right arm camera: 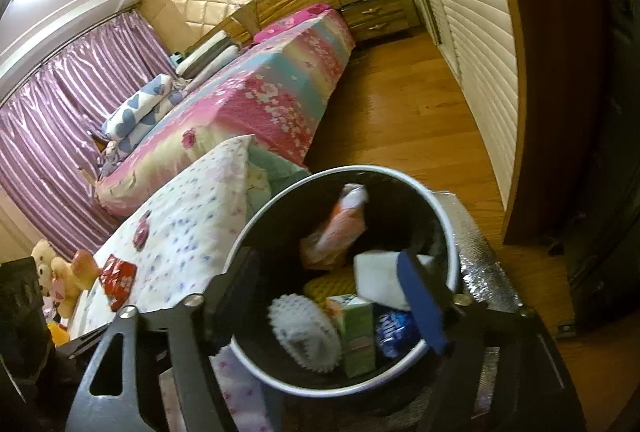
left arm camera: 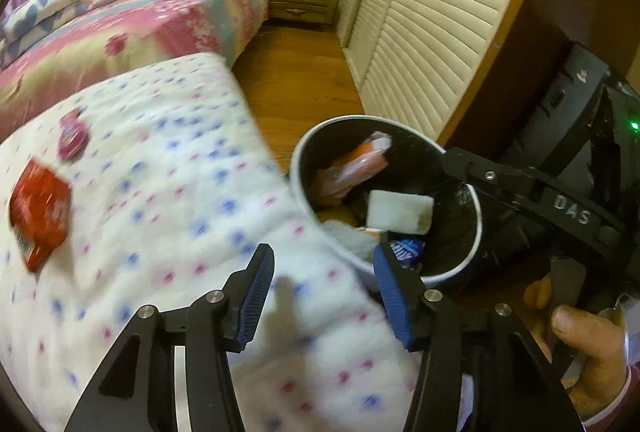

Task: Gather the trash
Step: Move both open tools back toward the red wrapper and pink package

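On the bed [left arm camera: 168, 168], approach the red wrapper [left arm camera: 38, 210] at 9 o'clock squarely, left gripper [left arm camera: 324, 296] jaws wide and empty; right gripper [right arm camera: 328, 296] jaws grip the bin [right arm camera: 452, 232] rim.

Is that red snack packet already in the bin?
No. The red snack packet lies on the white dotted blanket, well left of the trash bin, with the open left gripper empty.
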`<state>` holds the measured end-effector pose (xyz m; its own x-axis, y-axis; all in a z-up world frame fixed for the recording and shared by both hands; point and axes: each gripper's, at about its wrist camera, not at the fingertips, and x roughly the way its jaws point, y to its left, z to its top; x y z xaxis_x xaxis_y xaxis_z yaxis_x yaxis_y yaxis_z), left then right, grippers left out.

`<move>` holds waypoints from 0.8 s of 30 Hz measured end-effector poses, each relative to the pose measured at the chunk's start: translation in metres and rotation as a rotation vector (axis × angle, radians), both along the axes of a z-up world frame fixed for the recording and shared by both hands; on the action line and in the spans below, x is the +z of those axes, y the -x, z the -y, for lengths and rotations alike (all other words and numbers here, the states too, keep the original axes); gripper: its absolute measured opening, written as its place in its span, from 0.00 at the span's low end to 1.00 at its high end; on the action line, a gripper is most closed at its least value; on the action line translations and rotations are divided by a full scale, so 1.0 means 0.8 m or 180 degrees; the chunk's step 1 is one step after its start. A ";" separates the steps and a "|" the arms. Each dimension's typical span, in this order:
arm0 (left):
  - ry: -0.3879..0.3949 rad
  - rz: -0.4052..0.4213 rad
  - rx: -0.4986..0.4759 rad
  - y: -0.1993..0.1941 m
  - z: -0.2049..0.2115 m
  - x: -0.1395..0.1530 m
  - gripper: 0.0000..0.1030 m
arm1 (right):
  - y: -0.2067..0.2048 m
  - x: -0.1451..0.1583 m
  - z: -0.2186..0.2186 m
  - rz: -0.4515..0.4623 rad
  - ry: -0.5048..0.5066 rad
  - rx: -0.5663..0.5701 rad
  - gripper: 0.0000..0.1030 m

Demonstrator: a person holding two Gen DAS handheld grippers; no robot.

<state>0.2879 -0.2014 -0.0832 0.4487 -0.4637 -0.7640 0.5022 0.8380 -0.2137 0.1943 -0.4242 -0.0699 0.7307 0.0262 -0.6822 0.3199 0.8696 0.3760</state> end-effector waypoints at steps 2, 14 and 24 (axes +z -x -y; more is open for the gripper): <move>0.0040 -0.0025 0.0117 0.005 -0.019 -0.003 0.52 | -0.002 0.001 -0.011 -0.0001 -0.0001 0.0068 0.75; 0.0130 -0.0093 0.0674 0.018 -0.110 -0.003 0.53 | -0.015 0.005 -0.080 0.0014 -0.0031 0.0416 0.77; 0.0112 -0.0080 0.1047 0.015 -0.179 -0.001 0.55 | -0.030 -0.001 -0.121 -0.0018 -0.0073 0.0618 0.78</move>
